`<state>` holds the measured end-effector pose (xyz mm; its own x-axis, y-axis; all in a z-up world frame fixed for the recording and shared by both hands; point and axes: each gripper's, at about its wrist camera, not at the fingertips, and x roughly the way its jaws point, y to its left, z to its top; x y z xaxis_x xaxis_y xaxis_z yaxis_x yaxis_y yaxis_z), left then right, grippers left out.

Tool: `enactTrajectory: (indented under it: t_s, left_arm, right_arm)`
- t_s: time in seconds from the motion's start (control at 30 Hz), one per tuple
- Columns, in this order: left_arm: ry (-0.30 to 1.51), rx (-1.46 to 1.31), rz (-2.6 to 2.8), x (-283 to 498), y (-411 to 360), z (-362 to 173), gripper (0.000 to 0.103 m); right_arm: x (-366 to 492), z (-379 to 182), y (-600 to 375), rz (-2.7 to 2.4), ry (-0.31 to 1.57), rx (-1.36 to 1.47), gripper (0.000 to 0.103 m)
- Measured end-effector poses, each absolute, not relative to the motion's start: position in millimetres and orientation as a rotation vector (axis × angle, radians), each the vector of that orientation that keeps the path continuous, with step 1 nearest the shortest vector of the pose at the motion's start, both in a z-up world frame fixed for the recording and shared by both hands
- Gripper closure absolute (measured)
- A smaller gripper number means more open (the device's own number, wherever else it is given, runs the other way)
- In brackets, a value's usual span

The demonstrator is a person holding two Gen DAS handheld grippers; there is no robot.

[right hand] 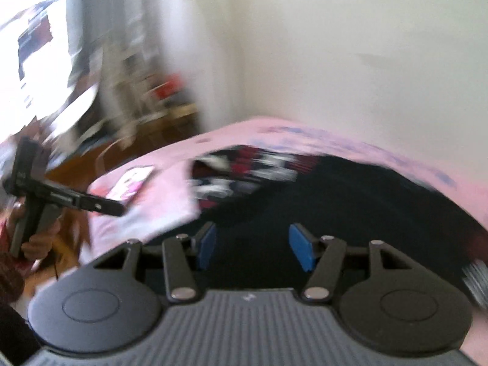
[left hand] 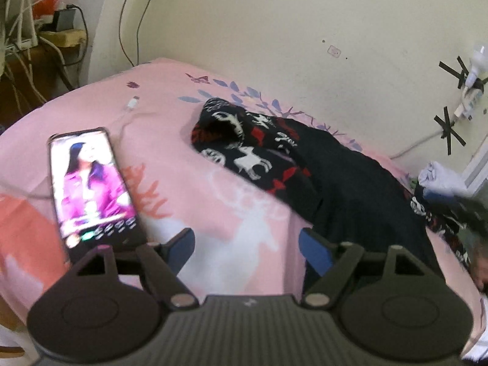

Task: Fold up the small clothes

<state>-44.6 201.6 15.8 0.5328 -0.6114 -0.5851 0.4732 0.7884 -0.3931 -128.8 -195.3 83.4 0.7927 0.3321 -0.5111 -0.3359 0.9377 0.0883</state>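
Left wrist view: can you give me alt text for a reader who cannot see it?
The open left claw, nothing between its blue pads, hovers over a pink printed bedsheet. A dark garment with a white-and-red reindeer pattern lies crumpled ahead, running toward the right. A lit smartphone rests screen-up on the left, a white charging cable behind it.

I see a cream plaster wall (left hand: 305,24) behind a pink printed bedsheet (left hand: 189,164), with a cluttered wooden shelf (left hand: 58,36) far left.

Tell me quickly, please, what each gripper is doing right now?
Left gripper: open, holding nothing.
Right gripper: open, holding nothing.
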Motion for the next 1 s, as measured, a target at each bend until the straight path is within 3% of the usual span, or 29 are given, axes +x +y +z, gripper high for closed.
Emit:
enactTrajectory:
  t_s: [0.1,0.3,0.37,0.4,0.43,0.67,0.8,1.0]
  left_arm:
    - [0.755,-0.196,-0.629,-56.4,220.6,13.5,0.017]
    - [0.743,-0.261,-0.564,-66.3,262.6,11.1,0.017]
    - [0.736,-0.280,-0.561,-68.2,273.6,10.4,0.017]
    - [0.733,-0.285,-0.561,-68.9,277.9,10.0,0.017]
    - [0.728,-0.291,-0.563,-69.4,282.1,9.4,0.017]
    - [0.727,-0.353,-0.545,-60.3,291.8,10.5,0.017]
    - [0.681,-0.350,-0.546,-68.2,288.3,22.6,0.017]
    - [0.672,-0.319,-0.585,-57.3,258.7,33.1,0.017]
  right_arm:
    - [-79.7,76.9,-129.0,0.479,0.568,-0.143,0.050]
    - [10.7,32.2,-55.2,0.461,0.728,-0.276,0.052]
    - [23.1,18.6,-54.5,0.431,0.779,-0.293,0.071]
    - [25.7,18.9,-59.7,0.434,0.765,-0.269,0.093]
    - [29.0,21.7,-63.3,0.427,0.766,-0.247,0.103]
    - [72.6,70.4,-38.0,0.658,0.726,0.295,0.103]
    - [77.9,136.9,-50.3,0.758,0.526,0.510,0.103]
    - [17.2,215.5,-193.3,0.600,0.191,0.664,0.103]
